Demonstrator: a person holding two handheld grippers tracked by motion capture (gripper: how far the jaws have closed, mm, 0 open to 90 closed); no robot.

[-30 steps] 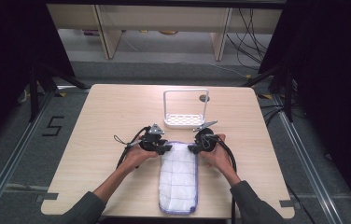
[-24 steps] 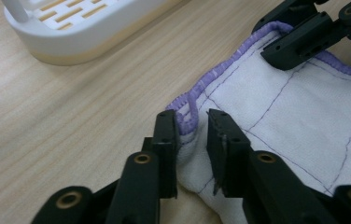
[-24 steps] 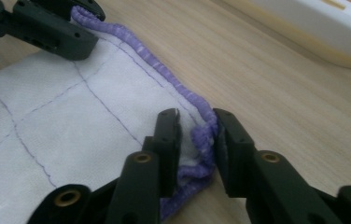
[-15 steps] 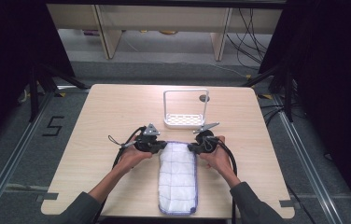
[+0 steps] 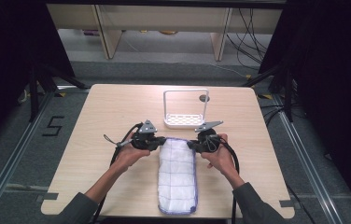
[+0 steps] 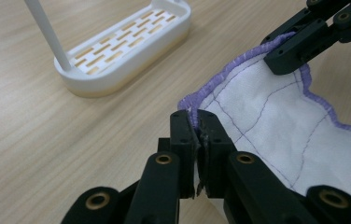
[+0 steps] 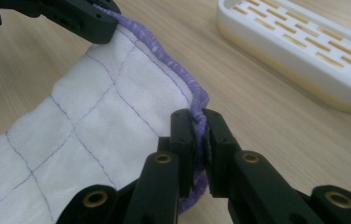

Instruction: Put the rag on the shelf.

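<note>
The white cloth (image 5: 177, 175) lies lengthwise at the counter's (image 5: 94, 121) near edge, long axis running toward the rack (image 5: 186, 109). The left tool (image 5: 157, 143) and right tool (image 5: 196, 145) are each clamped on a far corner, jaws just closed; the rack stands directly beyond.

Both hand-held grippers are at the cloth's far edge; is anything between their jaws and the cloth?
No. The left hand-held gripper and right hand-held gripper are each shut directly on the cloth's purple hem. The white rack sits apart, farther back.
</note>
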